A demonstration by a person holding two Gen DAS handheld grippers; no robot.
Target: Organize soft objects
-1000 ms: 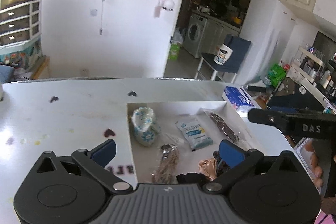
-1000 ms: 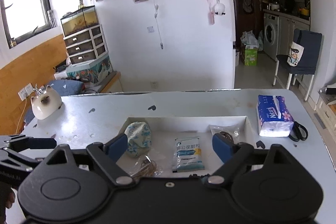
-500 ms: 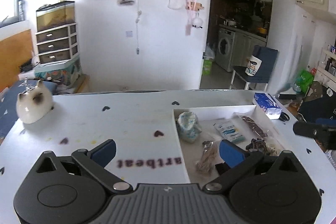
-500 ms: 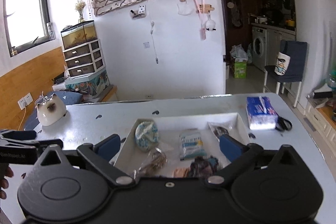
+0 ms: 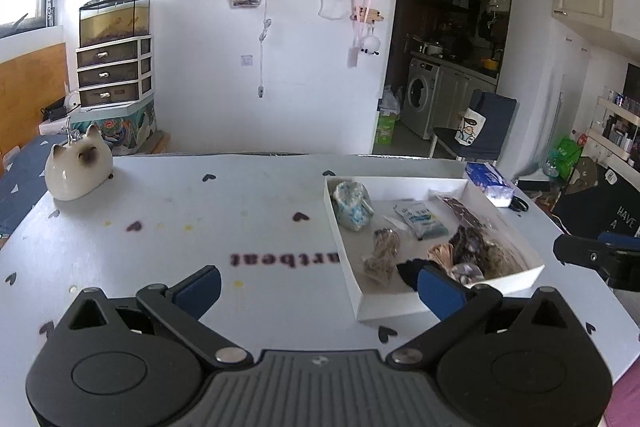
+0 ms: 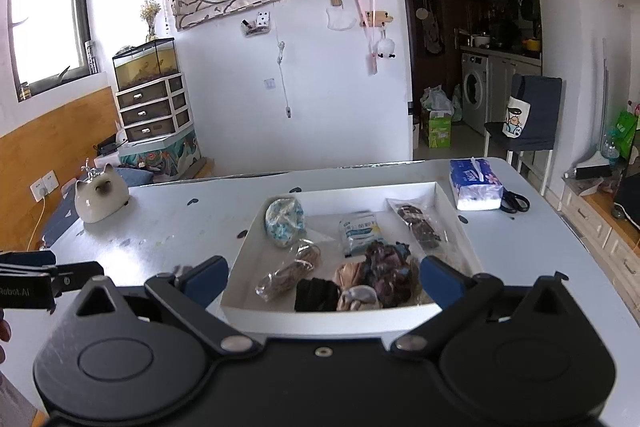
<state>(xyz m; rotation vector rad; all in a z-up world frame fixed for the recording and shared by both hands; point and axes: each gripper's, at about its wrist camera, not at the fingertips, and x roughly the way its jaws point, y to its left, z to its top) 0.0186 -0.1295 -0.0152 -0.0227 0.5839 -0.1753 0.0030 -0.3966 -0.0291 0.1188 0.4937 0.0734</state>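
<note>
A white shallow box (image 6: 332, 317) (image 5: 400, 307) on the table holds soft items: a blue-patterned bundle (image 6: 285, 217) (image 5: 352, 205), a blue-and-white packet (image 6: 359, 231) (image 5: 420, 219), a clear bag of dark items (image 6: 418, 221), a bag of tan items (image 6: 290, 271) (image 5: 382, 255), and black, tan and dark patterned scrunchies (image 6: 360, 283) (image 5: 452, 259) at its near end. My left gripper (image 5: 316, 287) is open and empty, above the table left of the box. My right gripper (image 6: 324, 277) is open and empty, above the box's near edge.
A ceramic cat (image 5: 78, 167) (image 6: 101, 197) sits at the table's far left. A blue tissue pack (image 6: 474, 183) (image 5: 488, 183) and black scissors (image 6: 516, 201) lie right of the box. The table ends beyond them, with a chair (image 6: 532, 119) behind.
Both grippers have pulled back and up from the box, so more of the table shows. The left gripper has swung left, off the box. Both stayed open and empty.
</note>
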